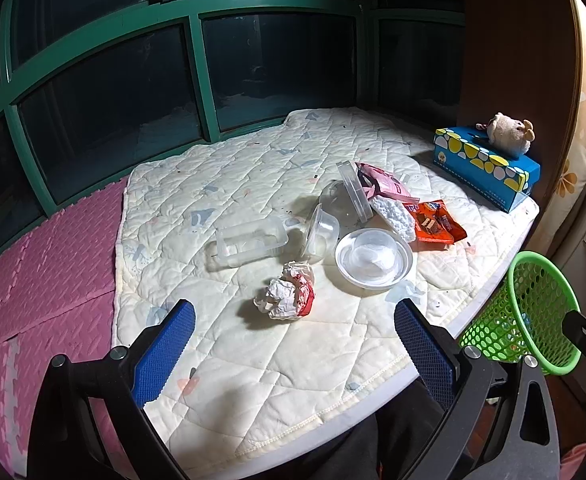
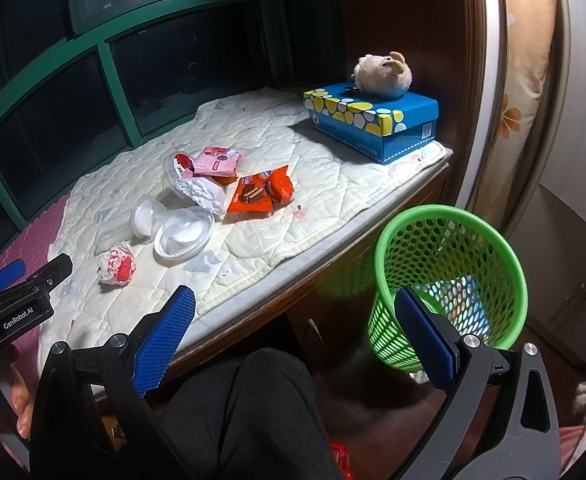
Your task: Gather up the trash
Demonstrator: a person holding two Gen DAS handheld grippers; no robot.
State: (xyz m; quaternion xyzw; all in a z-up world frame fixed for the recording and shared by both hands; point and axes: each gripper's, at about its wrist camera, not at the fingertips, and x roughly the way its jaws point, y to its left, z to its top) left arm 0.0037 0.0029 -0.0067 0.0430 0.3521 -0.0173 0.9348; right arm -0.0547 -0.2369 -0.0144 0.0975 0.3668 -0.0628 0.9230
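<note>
Trash lies on a white quilted mat [image 1: 253,352]: a crumpled red-and-white paper ball [image 1: 287,295] [image 2: 116,269], a clear rectangular tub [image 1: 249,242], a clear cup [image 1: 323,229], a white bowl [image 1: 373,259] [image 2: 184,238], white foam [image 1: 393,216], an orange snack wrapper [image 1: 437,226] [image 2: 262,194] and a pink wrapper [image 1: 385,186]. A green mesh basket [image 2: 449,288] [image 1: 527,314] stands on the floor right of the ledge. My left gripper [image 1: 293,344] is open and empty, just short of the paper ball. My right gripper [image 2: 293,332] is open and empty, beside the basket.
A blue tissue box [image 2: 373,124] with a plush toy [image 2: 383,71] on top stands at the ledge's far right. A pink foam mat [image 1: 45,264] lies left of the quilt. Green window frames back the ledge. A person's dark trouser leg [image 2: 253,412] is below.
</note>
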